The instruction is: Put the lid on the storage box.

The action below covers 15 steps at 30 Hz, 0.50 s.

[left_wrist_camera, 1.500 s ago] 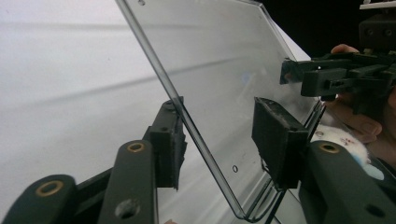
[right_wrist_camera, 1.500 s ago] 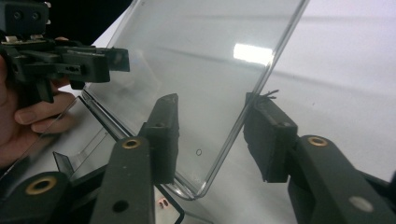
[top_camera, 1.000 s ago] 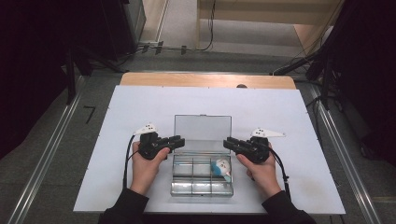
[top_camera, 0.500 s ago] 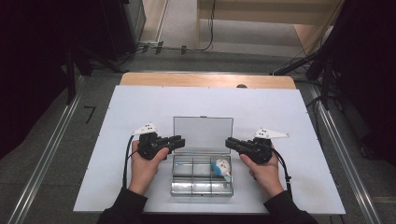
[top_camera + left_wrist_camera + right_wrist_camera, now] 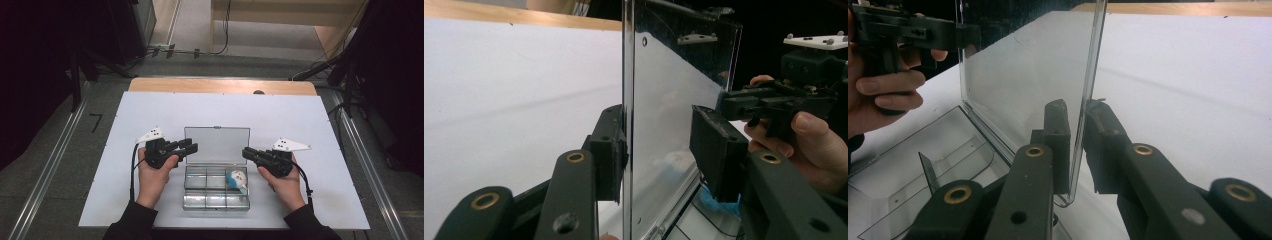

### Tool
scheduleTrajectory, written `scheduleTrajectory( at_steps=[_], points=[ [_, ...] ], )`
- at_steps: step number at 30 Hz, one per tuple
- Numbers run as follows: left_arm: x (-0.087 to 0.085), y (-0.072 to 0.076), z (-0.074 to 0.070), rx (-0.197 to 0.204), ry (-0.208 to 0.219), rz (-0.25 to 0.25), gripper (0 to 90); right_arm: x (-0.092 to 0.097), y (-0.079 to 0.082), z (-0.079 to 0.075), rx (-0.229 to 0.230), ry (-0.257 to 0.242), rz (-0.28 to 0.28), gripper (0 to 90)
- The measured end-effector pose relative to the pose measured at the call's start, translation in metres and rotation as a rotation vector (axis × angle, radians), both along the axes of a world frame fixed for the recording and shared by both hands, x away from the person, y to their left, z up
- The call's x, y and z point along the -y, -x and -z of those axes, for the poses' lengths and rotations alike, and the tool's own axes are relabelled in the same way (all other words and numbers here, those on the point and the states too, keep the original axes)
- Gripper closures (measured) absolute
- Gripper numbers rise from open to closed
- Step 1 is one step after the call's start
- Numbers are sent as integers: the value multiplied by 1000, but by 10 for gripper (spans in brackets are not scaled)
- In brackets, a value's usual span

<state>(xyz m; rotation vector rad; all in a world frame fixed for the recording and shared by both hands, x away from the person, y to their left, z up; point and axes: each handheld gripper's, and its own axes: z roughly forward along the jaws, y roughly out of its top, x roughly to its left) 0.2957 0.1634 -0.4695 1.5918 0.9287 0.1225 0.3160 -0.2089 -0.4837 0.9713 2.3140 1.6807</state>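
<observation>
Forearms enter from the bottom edge of the high view, each hand wrapped around a gripper aimed inward at a clear plastic compartment box (image 5: 216, 200) at lower centre of the white table (image 5: 300, 115). Its transparent lid (image 5: 217, 144) stands raised. Left gripper (image 5: 191, 148) straddles the lid's left edge; its jaws have just been opening, one pad against the lid, the other standing off it in the left gripper view, so the lid is released. Right gripper (image 5: 247, 153) sits at the lid's right edge, jaws clenched on it. A small blue-and-white toy (image 5: 236, 178) lies in a right-hand compartment.
</observation>
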Motion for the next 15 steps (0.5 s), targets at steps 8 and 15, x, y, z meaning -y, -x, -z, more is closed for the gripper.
scheduleTrajectory(
  at_steps=[8, 15],
  points=[
    [-1, 3, -4, 23, -7, -7, 641, 1, 2, -3, 8, -6, -5, 783],
    [-1, 6, -6, 33, -11, 0, 702, 0, 7, -15, 37, -3, -5, 713]
  ],
)
